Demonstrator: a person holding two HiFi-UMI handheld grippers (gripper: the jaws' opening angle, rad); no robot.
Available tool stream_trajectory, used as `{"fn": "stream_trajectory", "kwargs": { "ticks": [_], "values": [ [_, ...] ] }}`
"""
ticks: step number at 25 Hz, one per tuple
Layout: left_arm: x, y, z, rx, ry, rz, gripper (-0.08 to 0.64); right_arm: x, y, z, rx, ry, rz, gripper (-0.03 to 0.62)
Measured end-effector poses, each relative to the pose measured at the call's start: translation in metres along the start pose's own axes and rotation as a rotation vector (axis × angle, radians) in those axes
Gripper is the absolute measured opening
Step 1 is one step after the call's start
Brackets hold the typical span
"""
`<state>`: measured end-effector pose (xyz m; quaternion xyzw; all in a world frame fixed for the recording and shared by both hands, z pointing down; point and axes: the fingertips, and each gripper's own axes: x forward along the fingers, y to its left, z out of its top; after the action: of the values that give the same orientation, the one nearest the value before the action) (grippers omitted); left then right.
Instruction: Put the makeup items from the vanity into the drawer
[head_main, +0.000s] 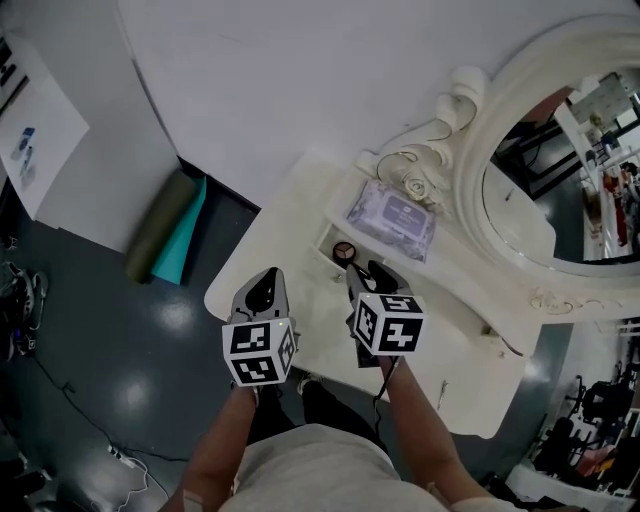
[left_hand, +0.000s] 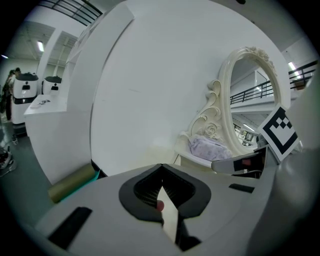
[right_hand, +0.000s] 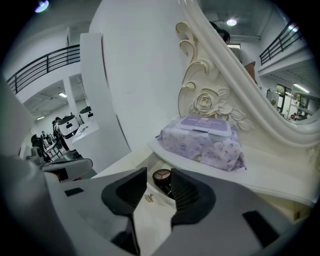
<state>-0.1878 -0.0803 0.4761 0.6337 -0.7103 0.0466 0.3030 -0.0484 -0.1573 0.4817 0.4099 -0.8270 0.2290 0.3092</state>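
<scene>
**Hovering at the open drawer**

Holding both tools side by side, close together, above the front-left part of the vanity (head_main: 272, 250). Aiming the right gripper (right_hand: 159, 175) forward and down at the open drawer (head_main: 326, 243), tucked under the front edge of the shelf (right_hand: 270, 175) near its left end. Showing jaws partly apart here, pressing on nothing, and framing the compact (right_hand: 161, 175) in their gap, lying inside the drawer just past the tips.

Holding the left gripper (left_hand: 161, 167) nearer the vanity's left edge, jaw tips closed together, with nothing visibly held.

Facing a tight upper limit: wipes (right_hand: 202, 140) resting on the shelf right above the drawer, just beside the carved foot of the mirror (head_main: 530, 190). Finding bare white top to the right, running out to the front edge. Meeting a drop to the floor (head_main: 120, 340) just past the left edge, with a rolled mat (head_main: 165, 225) lying along the wall (head_main: 280, 80).

Reaching forward with both forearms almost parallel, marker cubes facing up.
</scene>
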Motion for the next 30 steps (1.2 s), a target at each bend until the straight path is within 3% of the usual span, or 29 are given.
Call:
{"fn": "stream_trajectory", "kwargs": {
  "ticks": [17, 30],
  "values": [
    [-0.027, -0.069, 0.015, 0.129, -0.048, -0.129, 0.009, -0.078, -0.035, -0.006, 0.086, -0.155, -0.118, 0.032],
    [-0.023, -0.144, 0.017, 0.225, -0.060, -0.261, 0.010, -0.127, -0.081, -0.030, 0.161, -0.222, -0.195, 0.021]
  ]
}}
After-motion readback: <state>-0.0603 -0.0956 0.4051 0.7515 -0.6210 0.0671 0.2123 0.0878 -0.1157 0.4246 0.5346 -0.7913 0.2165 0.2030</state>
